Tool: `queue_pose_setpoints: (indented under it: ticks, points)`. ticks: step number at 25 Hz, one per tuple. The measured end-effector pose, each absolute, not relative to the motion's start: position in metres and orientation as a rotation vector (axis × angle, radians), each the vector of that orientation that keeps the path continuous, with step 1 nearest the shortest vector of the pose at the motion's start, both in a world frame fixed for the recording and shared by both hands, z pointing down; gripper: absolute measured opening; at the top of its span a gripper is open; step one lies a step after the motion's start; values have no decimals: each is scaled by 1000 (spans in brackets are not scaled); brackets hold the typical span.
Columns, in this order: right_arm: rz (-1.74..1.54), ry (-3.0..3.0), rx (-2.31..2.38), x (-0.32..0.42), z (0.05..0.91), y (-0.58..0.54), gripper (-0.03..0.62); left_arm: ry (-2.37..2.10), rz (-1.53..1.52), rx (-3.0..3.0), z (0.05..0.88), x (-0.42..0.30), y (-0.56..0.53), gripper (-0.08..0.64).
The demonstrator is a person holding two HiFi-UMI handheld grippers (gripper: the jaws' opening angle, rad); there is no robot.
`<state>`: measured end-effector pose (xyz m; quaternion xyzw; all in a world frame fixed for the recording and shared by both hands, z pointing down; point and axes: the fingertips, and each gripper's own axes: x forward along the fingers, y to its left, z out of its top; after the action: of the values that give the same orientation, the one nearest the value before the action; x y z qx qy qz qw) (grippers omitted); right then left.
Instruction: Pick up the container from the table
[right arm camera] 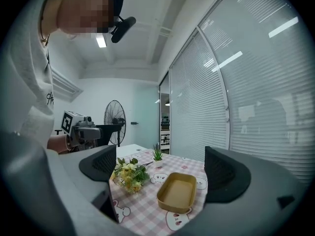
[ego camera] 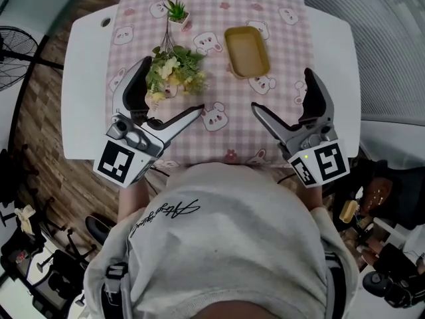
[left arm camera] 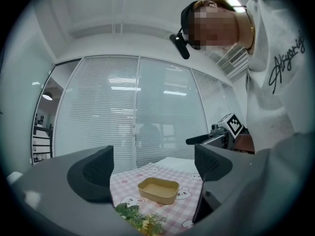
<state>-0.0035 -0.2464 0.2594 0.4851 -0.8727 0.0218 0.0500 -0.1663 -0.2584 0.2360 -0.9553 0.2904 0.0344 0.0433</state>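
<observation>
A shallow, round-cornered tan container (ego camera: pixel 247 51) lies on the pink checked cloth (ego camera: pixel 219 78) covering the smooth white tabletop (ego camera: pixel 89 78), while the left tongs (ego camera: pixel 174 84) and right tongs (ego camera: pixel 279 88) both gape wide, gripping nothing.

The grey, black-padded left gripper (ego camera: pixel 176 84) is held out low in front of the chest, jaws spread wide with nothing between them, tips angled inward to the right. The matching right gripper (ego camera: pixel 279 89) mirrors it, level with the left. Its jaws are also wide apart and empty, tips angled inward to the left. Each gripper's black-and-white marker cube (ego camera: pixel 119 163) sits nearest the body.
</observation>
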Motion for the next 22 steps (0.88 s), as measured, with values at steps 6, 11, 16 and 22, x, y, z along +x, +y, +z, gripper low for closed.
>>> queue_pose_setpoints:
  ticks: [6,11,16,22]
  points:
    - [67,-2668,1481,7,261,-246,548,906,49,-2918,242,-155,-259,494]
    - [62,-2688,1453,9,263,-247,548,905,47,-2931,243,-146,-260,494]
    - [50,-2700,1373,9,271,-250,548,843,60,-2949,247,-129,-260,494]
    - [60,-2700,1275,6,288,-256,548,857,-13,-2982,267,-114,-265,494]
